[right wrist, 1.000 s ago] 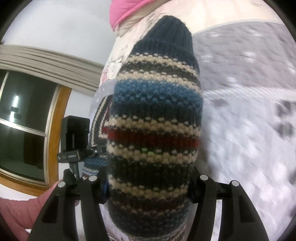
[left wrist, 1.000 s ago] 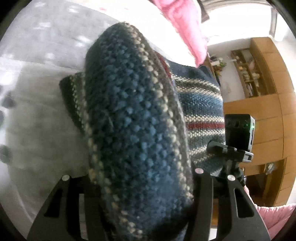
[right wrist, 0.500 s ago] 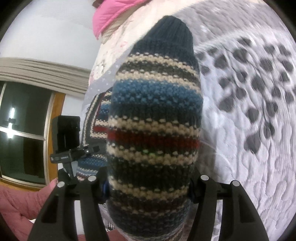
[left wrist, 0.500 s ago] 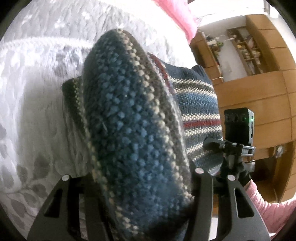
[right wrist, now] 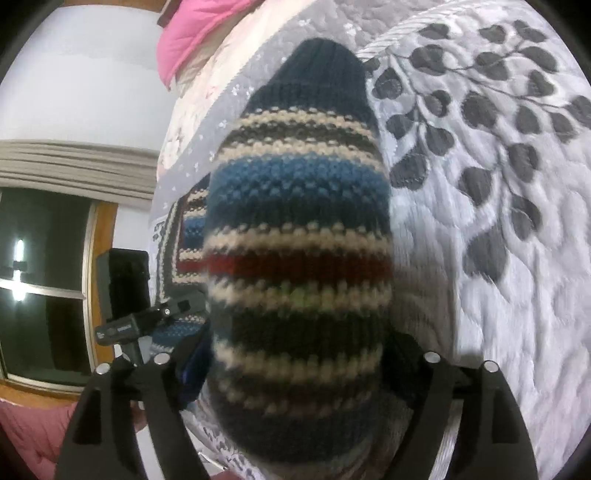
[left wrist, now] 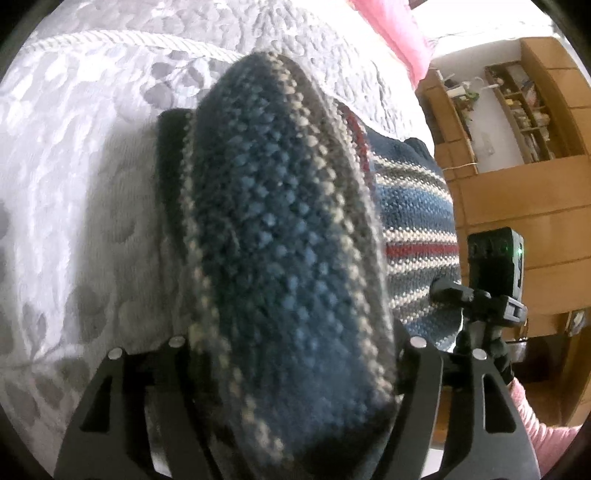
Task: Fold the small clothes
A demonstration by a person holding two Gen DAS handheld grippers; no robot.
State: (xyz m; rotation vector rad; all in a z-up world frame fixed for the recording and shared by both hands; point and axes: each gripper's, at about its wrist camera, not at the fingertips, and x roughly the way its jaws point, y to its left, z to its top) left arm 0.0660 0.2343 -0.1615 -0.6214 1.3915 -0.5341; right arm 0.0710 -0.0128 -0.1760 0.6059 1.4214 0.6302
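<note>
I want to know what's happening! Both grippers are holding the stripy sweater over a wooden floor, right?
Not quite. Both grippers, left and right, hold the stripy sweater, but it is over a white quilt with grey leaves, not a wooden floor. The right wrist view shows it.

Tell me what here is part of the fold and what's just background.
Part of the job: striped knit garment, left gripper, right gripper, both clamped on it; quilted bedspread underneath.

Background: pink bedding, wooden shelving, window.
</note>
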